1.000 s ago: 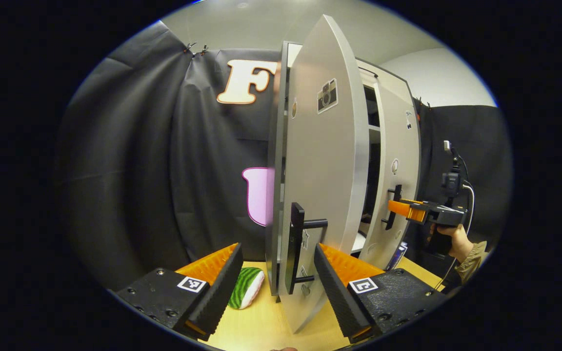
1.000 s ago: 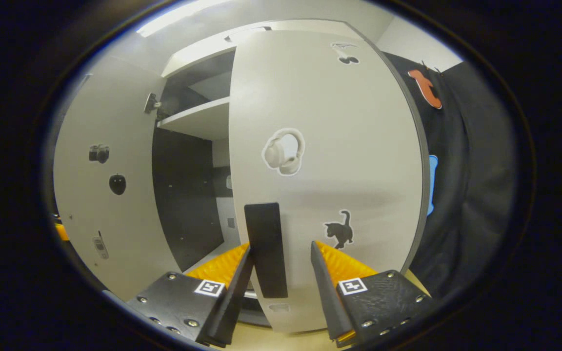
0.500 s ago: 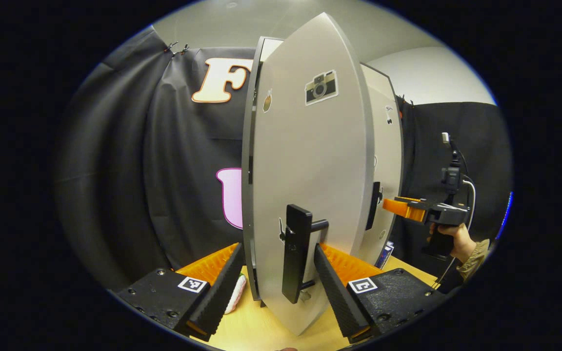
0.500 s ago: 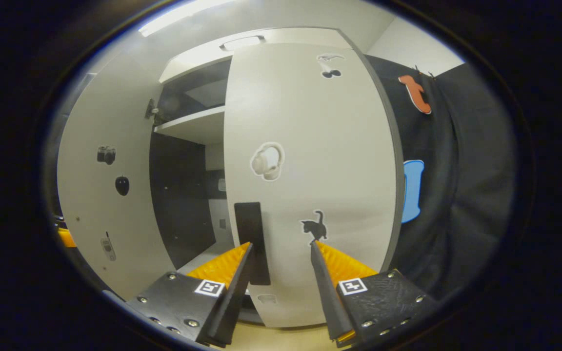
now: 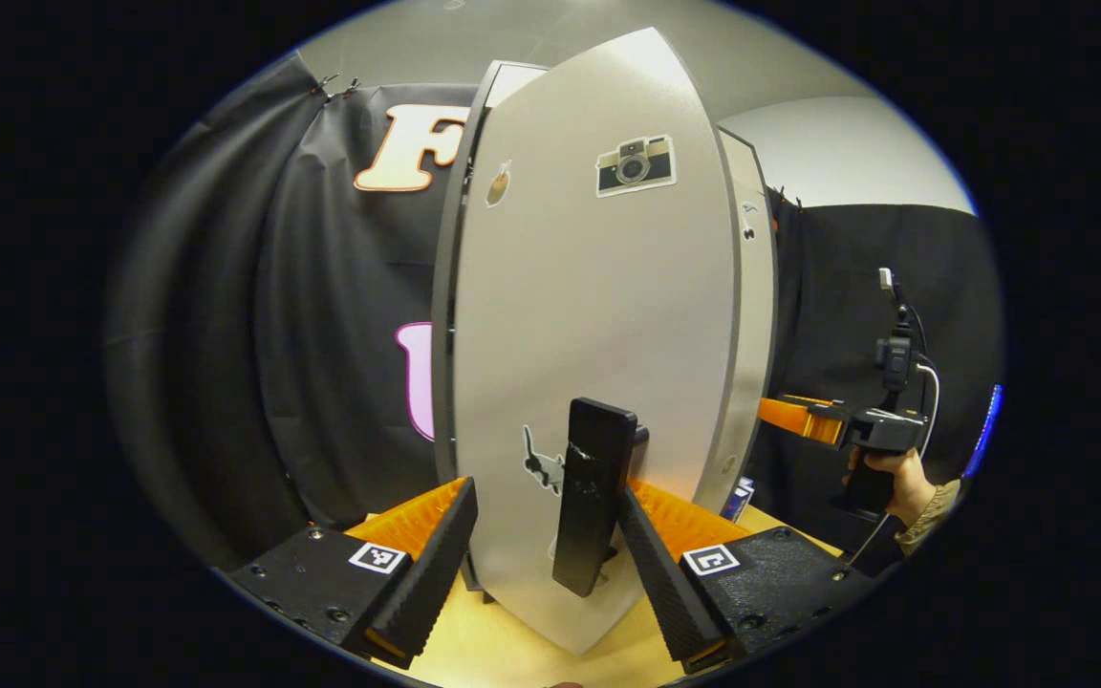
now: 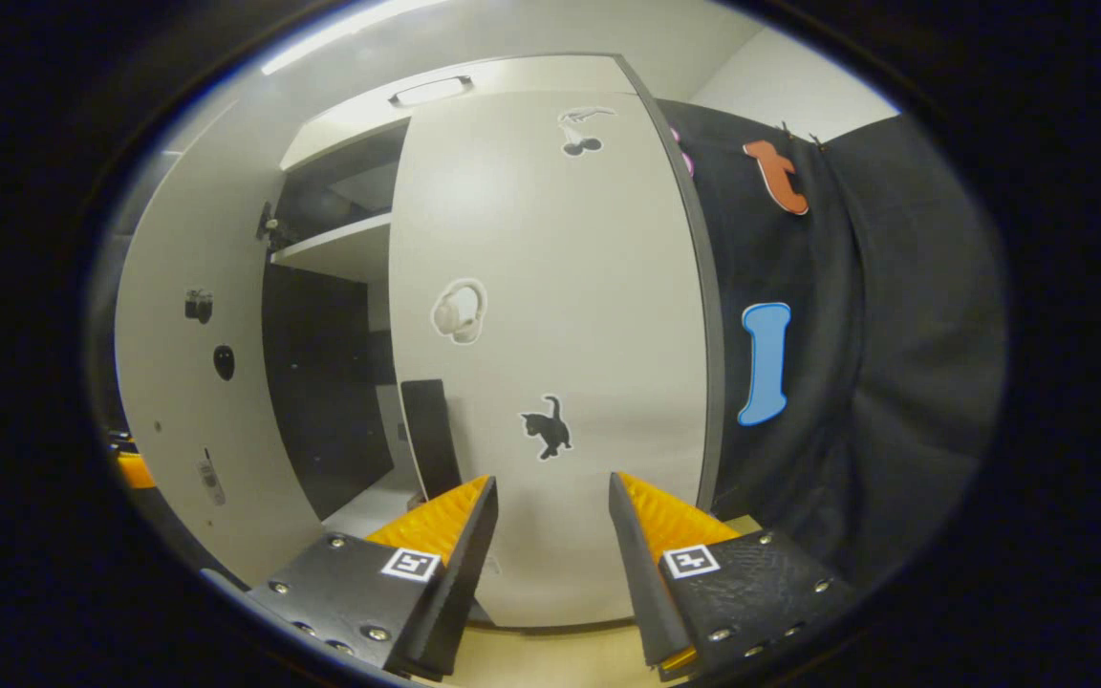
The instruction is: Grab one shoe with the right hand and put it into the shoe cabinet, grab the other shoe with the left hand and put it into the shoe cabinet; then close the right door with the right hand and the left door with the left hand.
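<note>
In the left gripper view the white left door (image 5: pixel 589 315) of the shoe cabinet stands close in front, swung most of the way in. Its black handle (image 5: pixel 593 506) sits between the fingers of my left gripper (image 5: pixel 546 564), which is open, near the right finger (image 5: pixel 656 564). Farther right a hand (image 5: pixel 890 473) holds my right gripper (image 5: pixel 804 416) beside the cabinet. In the right gripper view the right door (image 6: pixel 550 315) is nearly shut. My right gripper (image 6: pixel 546 559) is open, tips close to the door's face, and the door's black handle (image 6: pixel 431 435) lies left of the fingers.
A dark gap (image 6: pixel 321 382) with a white shelf (image 6: pixel 335 253) shows between the two doors, the left door (image 6: pixel 178 382) standing at its left. The cabinet stands on a wooden table (image 5: pixel 503 650). A small box (image 5: pixel 740 497) lies at the cabinet's foot. Black cloth hangs behind.
Both doors have swung further toward shut. The left handle has moved in between my left fingers. My right gripper has slid right, off its door's handle. The green-and-white thing on the table is now hidden.
</note>
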Demonstrator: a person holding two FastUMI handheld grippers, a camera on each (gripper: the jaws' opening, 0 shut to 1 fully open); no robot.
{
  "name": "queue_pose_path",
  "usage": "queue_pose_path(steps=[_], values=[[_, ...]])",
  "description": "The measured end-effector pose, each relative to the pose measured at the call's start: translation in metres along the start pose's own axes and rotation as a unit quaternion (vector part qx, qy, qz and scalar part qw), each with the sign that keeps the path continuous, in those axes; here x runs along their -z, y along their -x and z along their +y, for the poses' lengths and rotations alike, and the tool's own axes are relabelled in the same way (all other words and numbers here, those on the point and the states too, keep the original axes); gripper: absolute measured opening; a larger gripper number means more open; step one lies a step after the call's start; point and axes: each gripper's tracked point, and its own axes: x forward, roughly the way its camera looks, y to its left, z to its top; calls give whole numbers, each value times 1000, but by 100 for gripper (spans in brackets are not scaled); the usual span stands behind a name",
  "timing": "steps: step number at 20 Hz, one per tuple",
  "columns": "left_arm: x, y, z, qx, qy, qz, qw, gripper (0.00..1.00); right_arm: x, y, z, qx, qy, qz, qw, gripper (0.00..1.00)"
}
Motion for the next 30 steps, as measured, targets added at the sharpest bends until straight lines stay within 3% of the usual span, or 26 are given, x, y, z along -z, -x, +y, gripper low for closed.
queue_pose_path(steps=[5,6,11,16,23,30], values=[[8,-22,-16,18,14,8,1000,85,1,4,-9,10,1,2,1000,70],[7,-27,-18,23,19,7,1000,90,1,4,-11,13,2,3,1000,70],[5,-55,-32,35,19,5,999,95,2,7,-28,40,-2,4,999,70],[1,-83,-50,22,-8,7,1000,98,-1,11,-46,69,-12,1,998,70],[-2,-109,-63,16,-4,8,1000,100,3,18,-65,97,-28,4,995,70],[-6,-128,-68,-15,-1,11,1000,100,2,20,-76,111,-41,2,993,70]])
